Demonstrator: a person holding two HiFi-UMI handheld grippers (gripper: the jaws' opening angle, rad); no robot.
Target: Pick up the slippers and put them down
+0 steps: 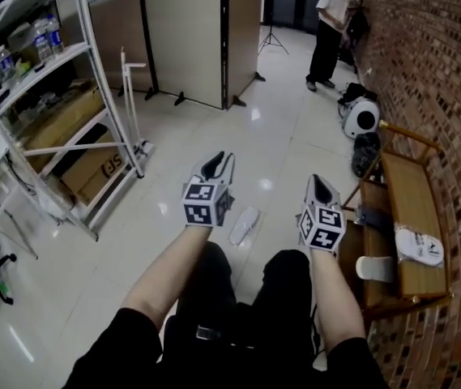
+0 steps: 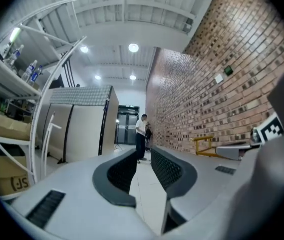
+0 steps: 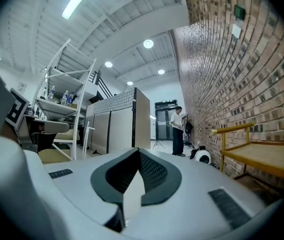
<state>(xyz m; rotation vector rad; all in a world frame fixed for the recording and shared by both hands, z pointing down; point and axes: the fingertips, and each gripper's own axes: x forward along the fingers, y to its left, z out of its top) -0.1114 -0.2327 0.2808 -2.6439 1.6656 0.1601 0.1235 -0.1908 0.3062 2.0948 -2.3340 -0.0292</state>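
Two are held level and empty: left hand-held gripper narrowly parted, right hand-held gripper closed. The slipper could be pushed away unless the jaws are widened.

My left gripper and right gripper wear black-and-white squares; floor slipper and bench slipper are white (bench tan).

Black sleeves, black trousers — grey hand-held grippers, marker cubes.
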